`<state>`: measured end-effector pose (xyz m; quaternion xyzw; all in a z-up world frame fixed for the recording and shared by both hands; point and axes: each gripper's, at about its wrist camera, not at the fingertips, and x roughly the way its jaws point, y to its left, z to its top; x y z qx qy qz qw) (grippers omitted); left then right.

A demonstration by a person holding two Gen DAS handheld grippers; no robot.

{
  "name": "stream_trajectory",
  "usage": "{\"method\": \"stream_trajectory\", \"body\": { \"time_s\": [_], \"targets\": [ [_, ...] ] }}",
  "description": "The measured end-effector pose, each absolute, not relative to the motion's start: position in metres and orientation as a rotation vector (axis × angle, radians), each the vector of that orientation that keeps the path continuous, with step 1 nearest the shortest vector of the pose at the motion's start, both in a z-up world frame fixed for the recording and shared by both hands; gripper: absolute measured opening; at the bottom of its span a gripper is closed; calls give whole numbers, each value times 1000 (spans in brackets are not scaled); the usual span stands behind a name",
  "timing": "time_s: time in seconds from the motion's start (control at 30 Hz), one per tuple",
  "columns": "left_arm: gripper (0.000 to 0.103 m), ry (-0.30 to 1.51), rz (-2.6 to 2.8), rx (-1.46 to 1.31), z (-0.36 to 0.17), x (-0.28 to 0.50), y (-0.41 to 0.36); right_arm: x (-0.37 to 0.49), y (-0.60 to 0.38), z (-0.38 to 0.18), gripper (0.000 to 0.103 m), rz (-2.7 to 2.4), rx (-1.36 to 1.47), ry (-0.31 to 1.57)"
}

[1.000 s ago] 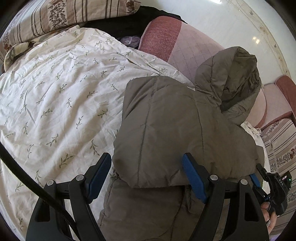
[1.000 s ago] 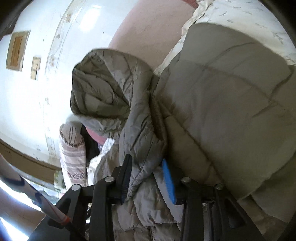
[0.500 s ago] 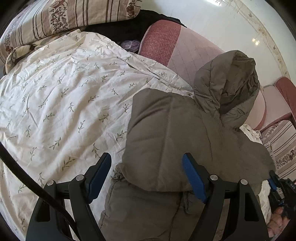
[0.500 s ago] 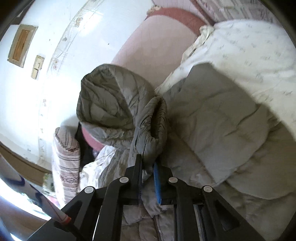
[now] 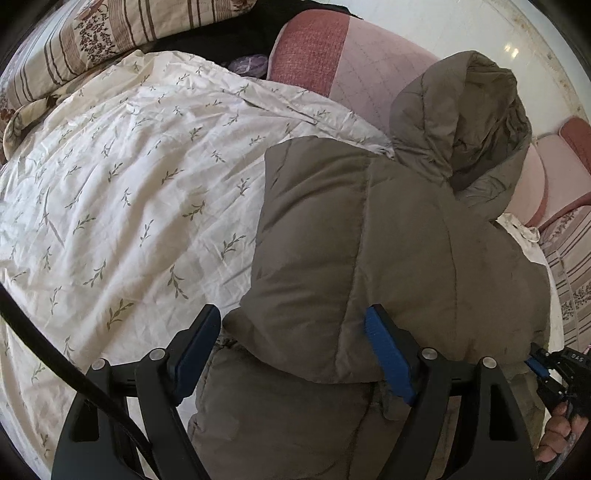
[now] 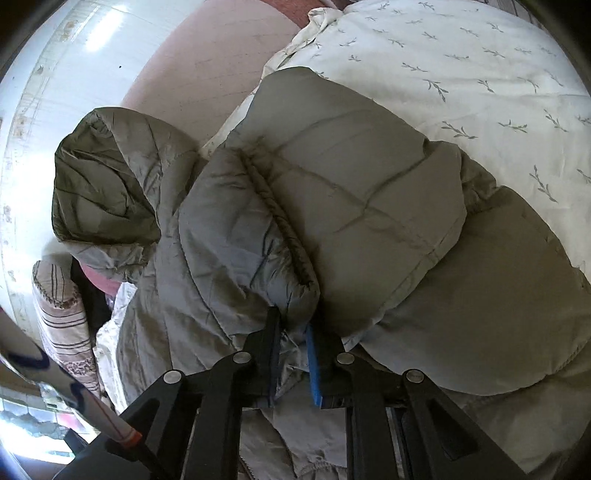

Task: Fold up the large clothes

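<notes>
1. There's a big puffy olive-grey hooded jacket lying on a bed, on top of a cream duvet with a little leaf-sprig print. It sits toward the edge near the pink padded headboard.
2. The hood is propped up against that headboard, opening facing out.
3. One sleeve is folded across the body of the jacket, cuff end pointing back toward the right gripper.
4. The right gripper has the sleeve's cuff fabric pinched between its pads, and the jaws are just starting to ease apart, cloth between them.
5. The left gripper is spread wide and grasping nothing. Its blue pads sit either side of the jacket's folded edge without pressing on it; the right-hand pad looks like it's just brushing the fabric.
6. In the left wrist view you can spot the hand holding the right gripper at the far lower right.
7. A striped floral pillow sits at the top of the bed, well apart from the jacket.
</notes>
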<state>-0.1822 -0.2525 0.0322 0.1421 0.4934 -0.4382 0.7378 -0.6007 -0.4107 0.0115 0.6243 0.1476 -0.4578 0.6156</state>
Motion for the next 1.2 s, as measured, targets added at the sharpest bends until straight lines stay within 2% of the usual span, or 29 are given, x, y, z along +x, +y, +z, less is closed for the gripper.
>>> {"method": "stream_trajectory", "body": {
  "time_s": [0.13,0.27,0.47,0.57,0.73,0.8,1.2],
  "targets": [
    [80,1041,-955,297,43,-182,-248,-609,-406,24,29,-1080,1456,331],
    [80,967,-987,242,65,-190,-243,-619,-392,58,33,-1221,1324,288],
    [80,903,-1050,292,67,-219,-254,-594,-389,82,32,-1150,1037,266],
    [80,900,-1050,349,56,-232,-263,-578,-394,67,23,-1150,938,332],
    [81,866,-1027,438,41,-243,-270,-573,-410,33,18,-1155,953,456],
    [85,860,-1018,465,38,-244,-271,-576,-410,28,18,-1166,967,478],
    [87,855,-1007,477,40,-245,-268,-561,-398,48,20,-1242,894,540]
  ]
}}
